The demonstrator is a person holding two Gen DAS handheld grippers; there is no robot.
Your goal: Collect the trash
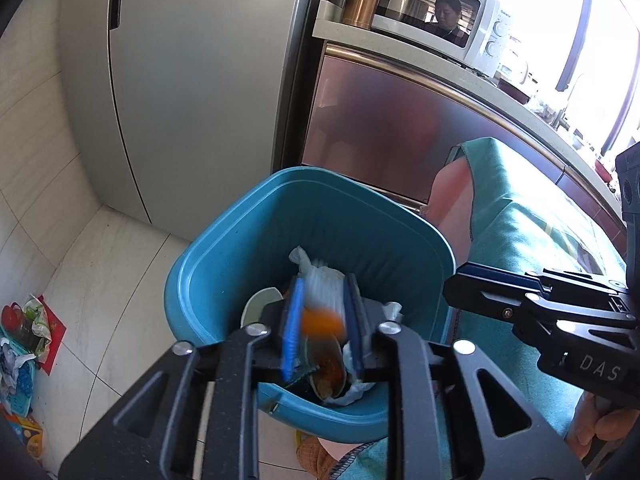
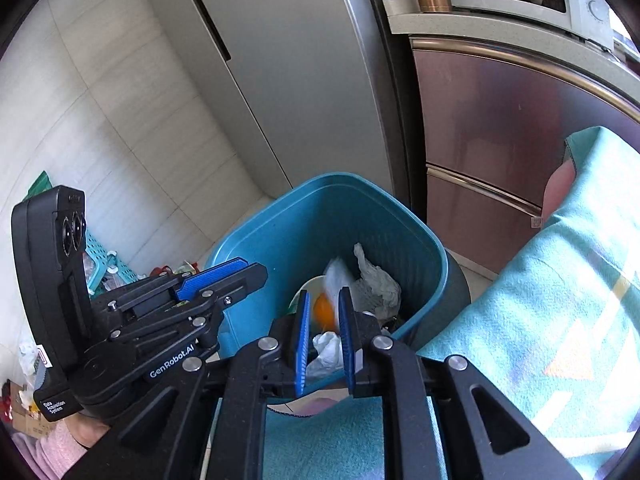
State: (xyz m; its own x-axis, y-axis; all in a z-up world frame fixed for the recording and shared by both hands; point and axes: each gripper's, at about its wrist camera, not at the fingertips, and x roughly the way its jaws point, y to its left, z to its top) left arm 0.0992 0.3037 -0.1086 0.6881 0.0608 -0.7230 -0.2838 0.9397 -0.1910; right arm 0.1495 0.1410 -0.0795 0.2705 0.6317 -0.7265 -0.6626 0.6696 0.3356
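Observation:
A blue trash bin (image 1: 208,280) stands on the floor beside the teal-covered table; it also shows in the right wrist view (image 2: 256,252). Inside lie crumpled white tissues (image 1: 320,276), a white bowl (image 1: 256,304) and a stained cup (image 1: 326,368). A blurred orange piece (image 1: 322,322) is in mid-air between the fingers of my left gripper (image 1: 322,312), which is open over the bin. The orange piece (image 2: 323,309) also shows between the open fingers of my right gripper (image 2: 325,312), over the bin's near rim. The right gripper (image 1: 472,284) appears in the left view too.
A grey fridge (image 1: 180,80) and a copper-fronted cabinet (image 1: 380,128) stand behind the bin, with a microwave (image 1: 440,20) on the counter. A teal cloth (image 2: 540,300) covers the table at right. A basket and loose litter (image 1: 20,340) lie on the floor at left.

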